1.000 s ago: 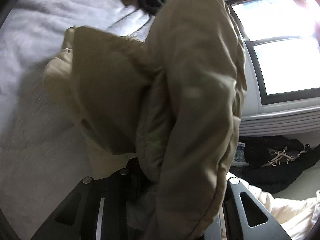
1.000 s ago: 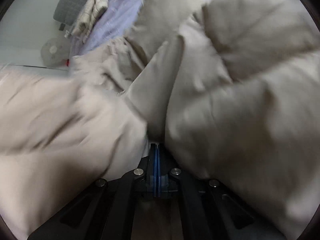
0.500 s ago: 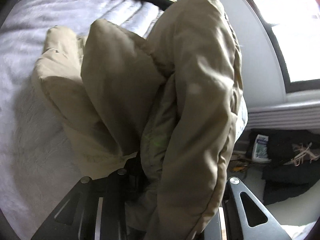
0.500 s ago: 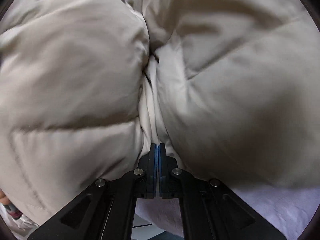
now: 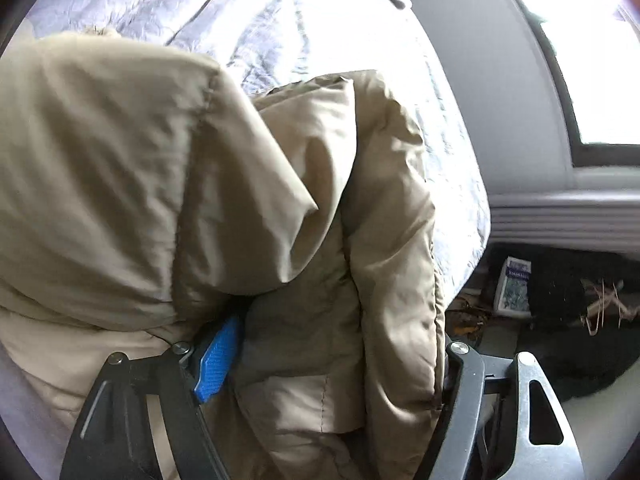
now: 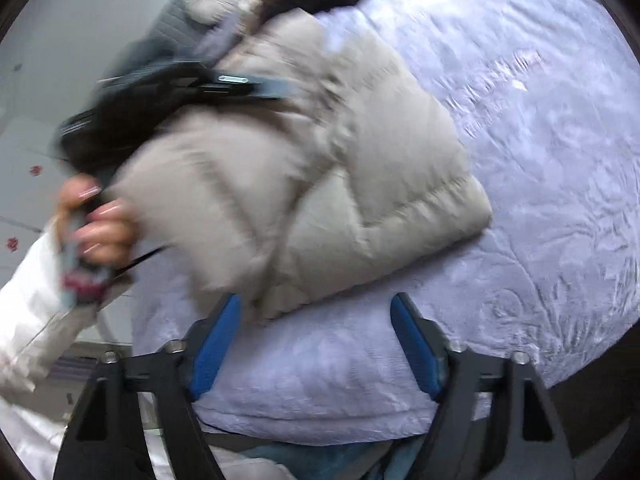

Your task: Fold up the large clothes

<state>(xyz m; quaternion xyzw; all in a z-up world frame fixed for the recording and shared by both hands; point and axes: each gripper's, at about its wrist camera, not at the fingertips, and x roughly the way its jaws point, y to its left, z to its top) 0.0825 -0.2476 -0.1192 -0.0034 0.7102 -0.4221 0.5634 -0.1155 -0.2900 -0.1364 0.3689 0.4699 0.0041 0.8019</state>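
Straddling thick puffer jacket folds, left gripper spread wide, hold uncertain. Right gripper spread wide, gripping nothing, jacket just ahead. Could spring unfolded once released.

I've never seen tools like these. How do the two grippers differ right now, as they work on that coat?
The left gripper has a thick fold of the beige coat filling the space between its fingers; the right gripper has nothing between its fingers. The left one is buried in fabric; the right one sits back at the bed edge, apart from the coat. Both have blue pads and both stand spread wide.
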